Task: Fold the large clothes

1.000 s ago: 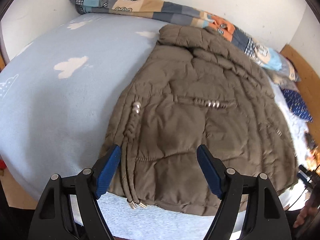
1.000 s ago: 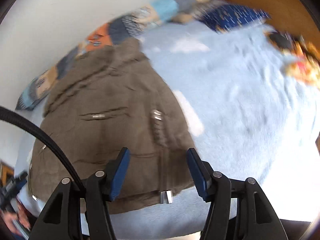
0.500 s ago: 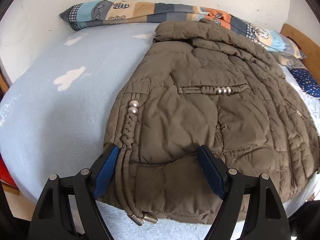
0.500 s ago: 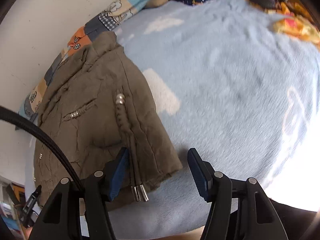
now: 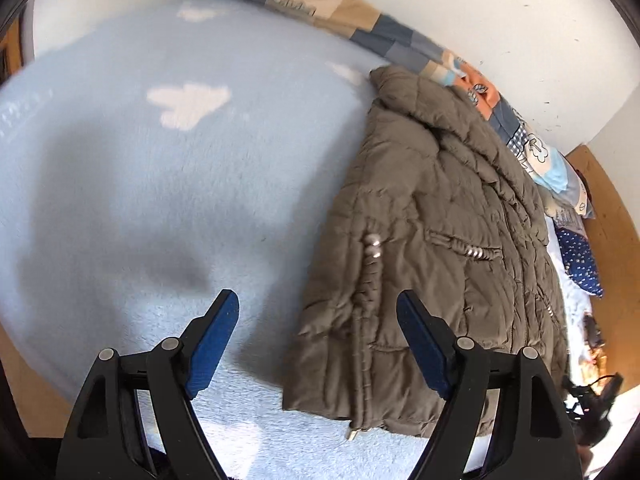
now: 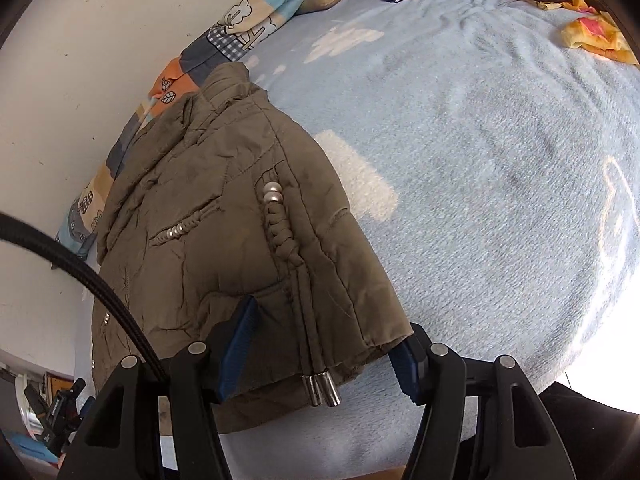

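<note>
Swung off the olive-brown quilted jacket toward 9 o'clock: left gripper, jaws spread, empty | straddling hem corner by two metal-tipped drawcords: right gripper, jaws opening, readied for fold | spread flat on pale-blue fleece cloud-print blanket, collar at 12 o'clock against white wall.

A bed with a pale blue cloud-print blanket carries a brown padded jacket, a patchwork quilt along the wall, and a yellow cloth.
</note>
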A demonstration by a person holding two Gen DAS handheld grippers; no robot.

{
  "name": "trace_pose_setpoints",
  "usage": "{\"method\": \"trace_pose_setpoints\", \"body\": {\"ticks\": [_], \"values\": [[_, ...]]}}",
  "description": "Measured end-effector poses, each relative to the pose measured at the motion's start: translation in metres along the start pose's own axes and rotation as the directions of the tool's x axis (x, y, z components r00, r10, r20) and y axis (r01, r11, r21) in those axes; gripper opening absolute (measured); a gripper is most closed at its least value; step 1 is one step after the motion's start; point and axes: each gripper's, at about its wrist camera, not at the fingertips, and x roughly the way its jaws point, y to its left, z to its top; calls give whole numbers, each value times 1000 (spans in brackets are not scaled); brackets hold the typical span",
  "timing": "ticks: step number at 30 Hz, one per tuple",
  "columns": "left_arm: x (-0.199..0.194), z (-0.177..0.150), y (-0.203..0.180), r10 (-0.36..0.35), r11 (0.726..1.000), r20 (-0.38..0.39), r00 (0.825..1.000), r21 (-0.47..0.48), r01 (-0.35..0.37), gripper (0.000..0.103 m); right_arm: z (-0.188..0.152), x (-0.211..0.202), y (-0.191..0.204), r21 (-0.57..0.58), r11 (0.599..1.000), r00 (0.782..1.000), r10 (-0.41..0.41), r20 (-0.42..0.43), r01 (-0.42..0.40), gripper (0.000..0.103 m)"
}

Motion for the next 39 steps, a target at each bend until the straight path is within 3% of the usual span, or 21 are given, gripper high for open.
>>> {"method": "trace_pose_setpoints", "body": {"ticks": [4,6,7,8,10,15,17,20,21,24,27,28,29,30,32,35,37,39], "values": [[14,-6,12,-119,989,-58,991,-99,113,80,2,3,0,5,1000,1000,7,-4,-7,69],[16,-10,7,-132,988,-60,989,-86,127,80,2,5,1,3,1000,1000,7,-6,-7,69],[15,-11,3,-135,989,-56,989,-66,132,77,3,6,1,4,1000,1000,10,-8,-10,69],[15,-12,-2,-143,989,-54,988,-42,140,60,3,6,1,5,1000,1000,12,-8,-12,69],[17,-15,-12,-88,996,-49,995,16,89,43,3,6,1,3,1000,1000,13,-8,-13,69],[16,-20,-22,-21,995,-25,999,102,23,42,3,7,2,4,1000,1000,19,-4,-19,69],[17,-25,-26,3,992,-15,1000,129,-1,46,3,7,1,5,1000,1000,21,-2,-21,69],[23,-31,-30,-13,991,-45,999,132,19,81,2,6,3,1,1000,1000,27,-2,-27,69],[26,-35,-33,-32,990,-57,998,133,39,86,2,6,4,-1,999,999,33,-5,-33,70],[29,-39,-39,0,985,-39,999,172,6,88,1,8,8,-12,999,999,34,-6,-35,70],[29,-41,-38,-10,988,-10,1000,152,12,87,1,9,10,-10,999,999,37,-7,-37,70],[28,-41,-38,-22,989,8,1000,150,21,83,1,9,9,-8,999,999,39,-8,-39,70],[25,-41,-40,-31,988,31,999,153,25,68,1,11,9,-6,999,999,41,-10,-41,70],[22,-41,-42,-47,987,46,998,157,39,44,2,12,9,-2,999,999,43,-12,-43,70],[14,-40,-47,-79,982,81,994,178,64,28,2,12,8,7,999,999,52,-8,-52,66],[13,-39,-51,-85,981,100,991,184,65,27,2,1,18,-45,996,996,83,42,-81,42],[20,-41,-50,-54,983,86,995,181,38,30,1,-3,25,-82,993,994,87,65,-81,42],[25,-41,-49,-38,985,75,996,173,24,39,1,1,24,-77,994,995,83,52,-79,43]]}}
